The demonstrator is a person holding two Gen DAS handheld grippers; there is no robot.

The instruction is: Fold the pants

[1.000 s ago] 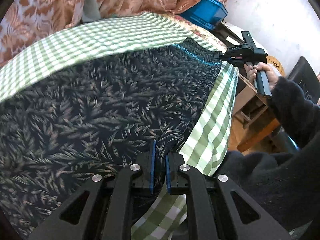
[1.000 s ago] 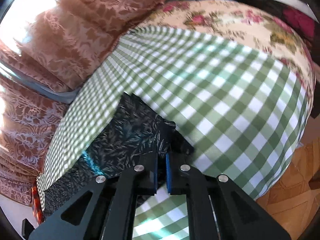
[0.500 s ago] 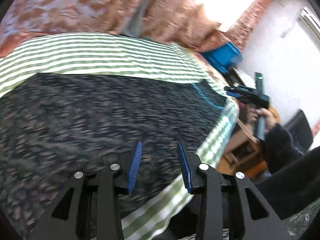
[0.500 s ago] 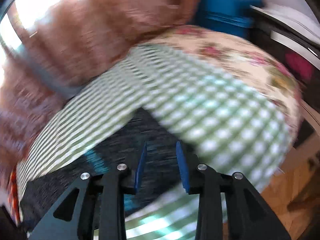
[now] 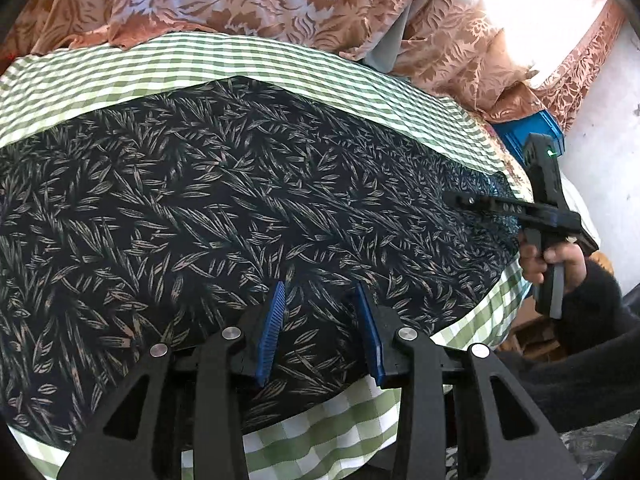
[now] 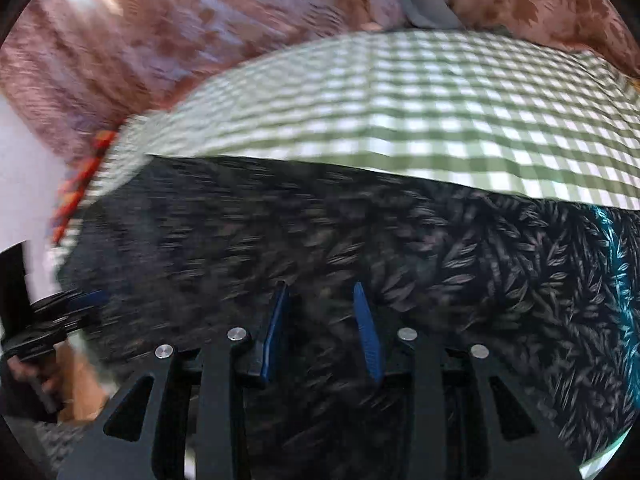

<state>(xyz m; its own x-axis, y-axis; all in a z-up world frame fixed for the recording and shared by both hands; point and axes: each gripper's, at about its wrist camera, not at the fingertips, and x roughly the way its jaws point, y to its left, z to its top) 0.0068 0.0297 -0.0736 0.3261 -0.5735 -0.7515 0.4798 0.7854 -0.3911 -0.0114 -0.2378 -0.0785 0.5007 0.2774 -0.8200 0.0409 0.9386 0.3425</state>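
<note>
Dark navy pants with a leaf print [image 5: 240, 216] lie flat across a green checked cloth [image 5: 280, 64]. My left gripper [image 5: 320, 292] is open and empty, hovering over the near edge of the pants. My right gripper [image 6: 319, 292] is open and empty above the pants [image 6: 360, 248], near the turquoise-trimmed waistband [image 6: 618, 248]. The right gripper also shows in the left wrist view [image 5: 460, 199], reaching over the pants from the right. The left gripper shows blurred at the left edge of the right wrist view [image 6: 86, 300].
Brown patterned curtains [image 5: 280, 0] hang behind the table. A blue crate [image 5: 528, 132] sits at the back right by a white wall. The table's near edge with checked cloth [image 5: 320, 432] drops off below my left gripper. The right wrist view is motion-blurred.
Both grippers let go of the pants' edge and opened. Both have lifted and swung inward over the spread pants; the right one turned left along them.
</note>
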